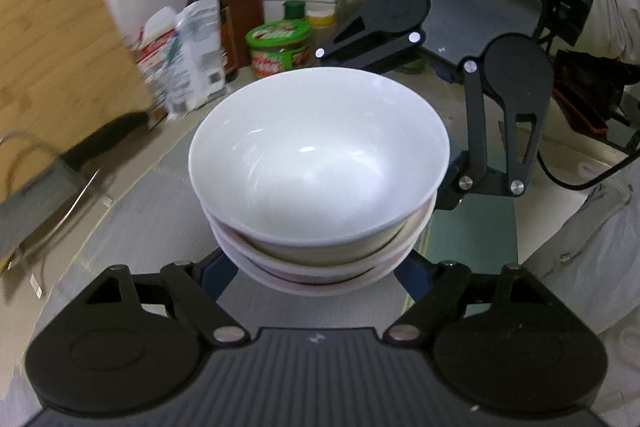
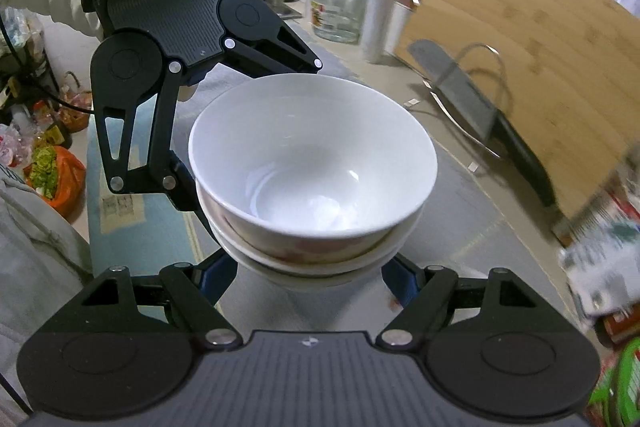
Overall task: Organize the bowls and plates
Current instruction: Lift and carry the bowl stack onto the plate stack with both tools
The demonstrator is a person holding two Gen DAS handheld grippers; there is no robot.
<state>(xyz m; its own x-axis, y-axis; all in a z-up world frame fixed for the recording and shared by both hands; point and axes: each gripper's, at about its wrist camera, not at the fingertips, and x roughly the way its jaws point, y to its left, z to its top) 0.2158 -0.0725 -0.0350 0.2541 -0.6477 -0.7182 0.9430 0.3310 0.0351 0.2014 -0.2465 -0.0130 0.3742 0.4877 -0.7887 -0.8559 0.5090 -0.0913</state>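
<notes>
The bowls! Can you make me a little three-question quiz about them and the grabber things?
1. True or false: the top bowl of the white stack has food in it.
2. How many grippers are around the stack of bowls?
3. Which stands behind the stack in the left wrist view? A) a green-lidded tub B) a kettle C) a toaster

Key:
1. False, it is empty.
2. Two: the left gripper and the right gripper, from opposite sides.
3. A, the green-lidded tub.
</notes>
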